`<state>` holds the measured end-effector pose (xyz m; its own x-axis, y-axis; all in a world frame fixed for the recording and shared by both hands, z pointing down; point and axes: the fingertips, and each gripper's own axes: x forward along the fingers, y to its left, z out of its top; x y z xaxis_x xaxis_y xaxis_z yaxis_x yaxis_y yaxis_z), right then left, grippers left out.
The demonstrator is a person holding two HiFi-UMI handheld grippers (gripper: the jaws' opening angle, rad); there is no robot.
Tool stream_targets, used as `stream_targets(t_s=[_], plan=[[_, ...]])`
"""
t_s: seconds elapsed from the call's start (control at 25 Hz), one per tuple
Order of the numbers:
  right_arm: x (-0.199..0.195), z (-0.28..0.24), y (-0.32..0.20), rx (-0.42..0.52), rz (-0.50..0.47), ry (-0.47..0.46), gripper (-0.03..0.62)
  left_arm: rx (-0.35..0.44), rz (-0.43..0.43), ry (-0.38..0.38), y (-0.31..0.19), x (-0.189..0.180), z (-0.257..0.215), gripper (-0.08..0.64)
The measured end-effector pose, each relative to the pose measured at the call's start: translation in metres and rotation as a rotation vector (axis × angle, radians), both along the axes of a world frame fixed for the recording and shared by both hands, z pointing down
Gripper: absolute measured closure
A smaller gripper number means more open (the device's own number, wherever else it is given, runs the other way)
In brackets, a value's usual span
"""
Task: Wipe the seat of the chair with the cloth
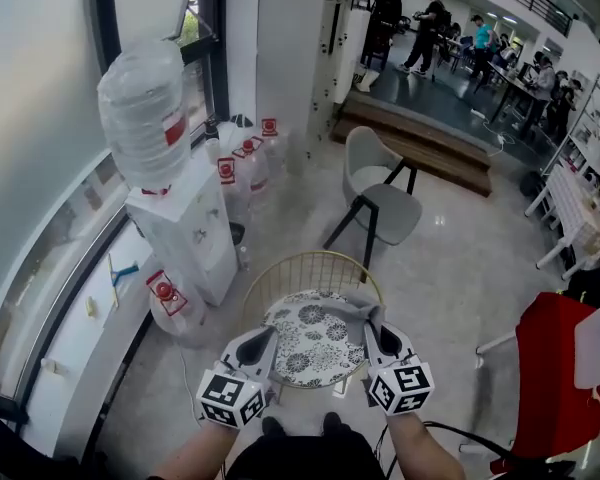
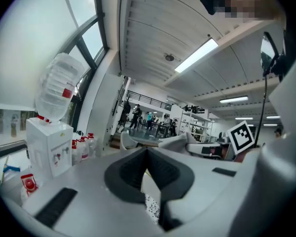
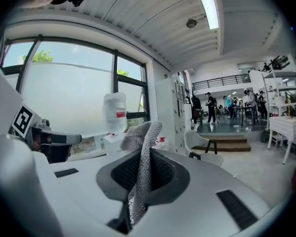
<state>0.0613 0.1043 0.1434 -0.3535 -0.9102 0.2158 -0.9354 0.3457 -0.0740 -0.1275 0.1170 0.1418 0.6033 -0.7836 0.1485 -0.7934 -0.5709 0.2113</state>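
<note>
Closest to me, at 6 o'clock in the head view, my two tongs reach out over the chair. My right gripper (image 1: 373, 336) is clamped on the grey cloth (image 1: 360, 308), which lies bunched over the 3 o'clock edge of the chair seat (image 1: 305, 340). I judge it is held there so that the free part drapes onto the patterned cushion, ready for a stroke toward 9 o'clock. My left gripper (image 1: 263, 340) hangs over the seat's 8 o'clock edge, jaws together at the tips with nothing between them. It looks idle, clear of the cloth. The gold wire backrest (image 1: 310, 266) curves round the seat at 12 o'clock, so I stand at the open front. Wiping seems barely begun, since most of the cushion lies uncovered.

The right gripper view shows what the head view cannot: the knitted weave pinched upright between the pads, a fold sticking out past the tips. The left gripper view shows its pads meeting, with a sliver of patterned cushion beneath them. Only the head view gives the layout. The water dispenser (image 1: 185, 233) is at 10 o'clock, just beside the chair. A grey chair (image 1: 385, 193) at 1 o'clock and a red chair (image 1: 555, 383) at 4 o'clock are both well apart from it.
</note>
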Motion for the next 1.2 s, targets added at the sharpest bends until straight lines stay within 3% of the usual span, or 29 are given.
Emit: stream_targets(t_s=[0.4, 0.92, 1.2], plan=[[0.056, -0.081, 0.044, 0.06, -0.06, -0.035, 0.566, 0.097, -0.052, -0.021, 0.047, 0.066, -0.088, 0.554], [0.09, -0.109, 0.046, 0.081, -0.08, -0.047, 0.566, 0.092, -0.133, -0.017, 0.052, 0.099, -0.104, 0.554], [0.1, -0.117, 0.041, 0.103, -0.091, -0.075, 0.566, 0.143, -0.094, -0.023, 0.053, 0.119, -0.117, 0.554]])
